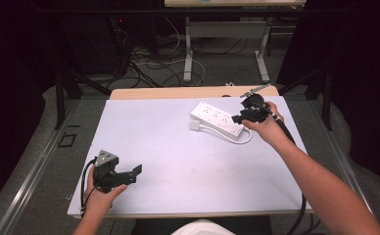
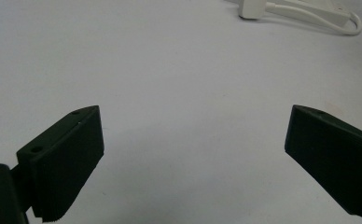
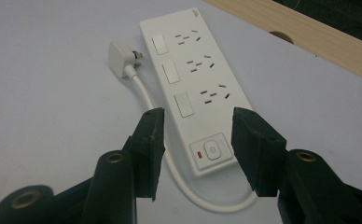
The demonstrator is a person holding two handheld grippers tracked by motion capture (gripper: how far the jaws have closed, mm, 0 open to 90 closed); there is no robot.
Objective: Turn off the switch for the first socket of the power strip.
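Right tool [image 3: 198,149] part open, straddling power strip [image 3: 193,88] end, pads not pressing, left tool [image 2: 193,158] wide open, empty

The strip [image 3: 195,98] is white, with white rocker switches beside dark socket slots, a small red light at its near end, and a white cord [image 3: 151,105] and plug [image 3: 121,57]. It lies on a pale lavender-white mat [image 1: 178,152] over a light wood table [image 1: 178,92]. Both grippers [image 1: 117,178] [image 1: 244,116] are black, their pads finely ribbed; the left one carries a grey plate.
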